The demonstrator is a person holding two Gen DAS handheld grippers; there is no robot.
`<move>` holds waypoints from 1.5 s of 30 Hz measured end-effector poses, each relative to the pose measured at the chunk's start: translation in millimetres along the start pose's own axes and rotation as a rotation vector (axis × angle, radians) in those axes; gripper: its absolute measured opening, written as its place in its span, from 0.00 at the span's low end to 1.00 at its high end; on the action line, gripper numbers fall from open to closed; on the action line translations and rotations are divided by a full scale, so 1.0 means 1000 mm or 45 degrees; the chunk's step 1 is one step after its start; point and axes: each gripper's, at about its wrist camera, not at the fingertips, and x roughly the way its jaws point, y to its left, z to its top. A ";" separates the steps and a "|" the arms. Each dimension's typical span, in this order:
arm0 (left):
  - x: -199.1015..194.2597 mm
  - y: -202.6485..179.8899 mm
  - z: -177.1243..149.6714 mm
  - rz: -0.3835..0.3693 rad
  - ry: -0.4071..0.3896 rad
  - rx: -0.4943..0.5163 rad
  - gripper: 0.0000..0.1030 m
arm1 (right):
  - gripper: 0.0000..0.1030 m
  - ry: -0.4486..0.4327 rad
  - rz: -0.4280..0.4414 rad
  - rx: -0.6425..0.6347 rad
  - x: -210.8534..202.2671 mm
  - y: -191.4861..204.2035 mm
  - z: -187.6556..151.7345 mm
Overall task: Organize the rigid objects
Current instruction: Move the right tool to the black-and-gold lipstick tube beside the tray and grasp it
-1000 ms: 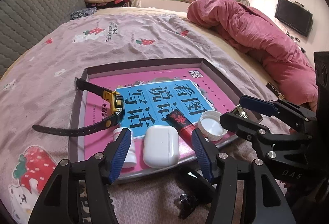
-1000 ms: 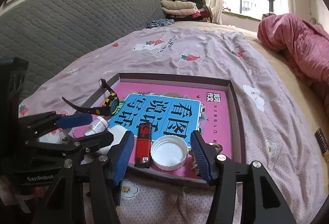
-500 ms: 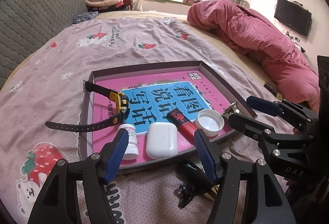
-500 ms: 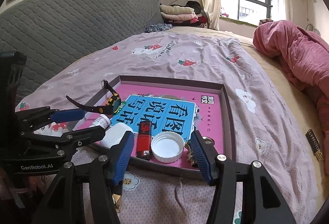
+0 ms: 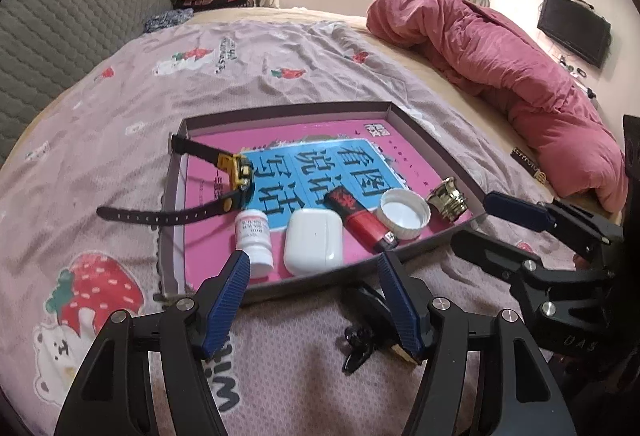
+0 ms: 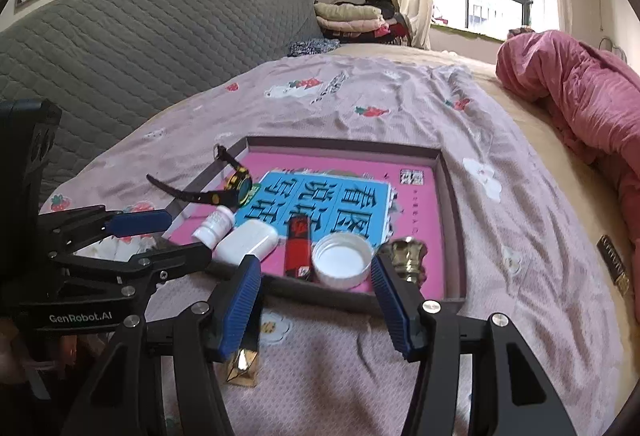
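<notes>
Both grippers — left (image 5: 314, 270), right (image 6: 316, 274) — released, empty; beneath their fingers, the black plastic hair clip (image 5: 360, 340) risks slipping on soft bedding.

"GenRobot.AI" on left tool (image 6: 136, 236); "DAS" on right tool (image 5: 516, 220)

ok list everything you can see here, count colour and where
tray: 1, dark brown, on bed
book: 1, pink and blue, lining tray
watch: 1, black and yellow, tray's left edge, strap overhanging
pill bottle: 1, white, near row
earbud case: 1, white, beside bottle
lighter: 1, red and black
lid: 1, white
gold piece: 1, tray's right corner
black clip: 1, on bedspread
quilt: 1, pink, far right
left gripper: open, empty
right gripper: open, empty
</notes>
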 end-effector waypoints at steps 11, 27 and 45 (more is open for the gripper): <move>0.005 0.007 -0.020 -0.001 0.152 -0.045 0.66 | 0.55 0.150 0.063 -0.012 0.006 0.012 -0.024; 0.025 -0.008 -0.041 -0.037 0.316 0.006 0.66 | 0.55 0.282 0.010 -0.207 0.022 0.046 -0.051; 0.049 -0.010 -0.043 0.002 0.351 0.015 0.66 | 0.55 0.291 -0.032 -0.205 0.046 0.040 -0.052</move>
